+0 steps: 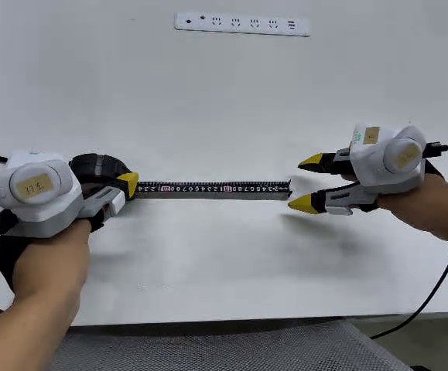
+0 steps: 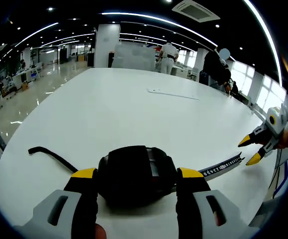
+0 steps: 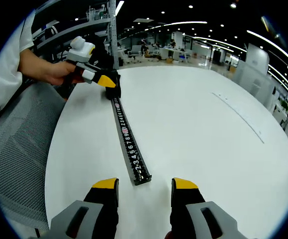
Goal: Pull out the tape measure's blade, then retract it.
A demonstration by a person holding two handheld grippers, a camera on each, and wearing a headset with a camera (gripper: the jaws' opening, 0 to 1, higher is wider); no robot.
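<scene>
A black tape measure case (image 1: 100, 171) (image 2: 136, 173) rests on the white table, with my left gripper (image 1: 123, 188) (image 2: 139, 174) shut on it. Its black blade (image 1: 216, 188) (image 3: 129, 144) (image 2: 223, 166) lies pulled out flat to the right. The blade's tip (image 1: 288, 186) (image 3: 142, 179) ends just short of my right gripper (image 1: 306, 182) (image 3: 145, 185), which stands open with nothing between its yellow-tipped fingers. In the right gripper view the left gripper (image 3: 96, 74) and case sit at the far end of the blade.
A white power strip (image 1: 242, 23) (image 2: 173, 93) lies at the far side of the table (image 1: 208, 100). A black cable (image 2: 51, 155) trails left of the case. A grey mesh chair (image 3: 19, 164) stands at the table's near edge. People stand beyond the table.
</scene>
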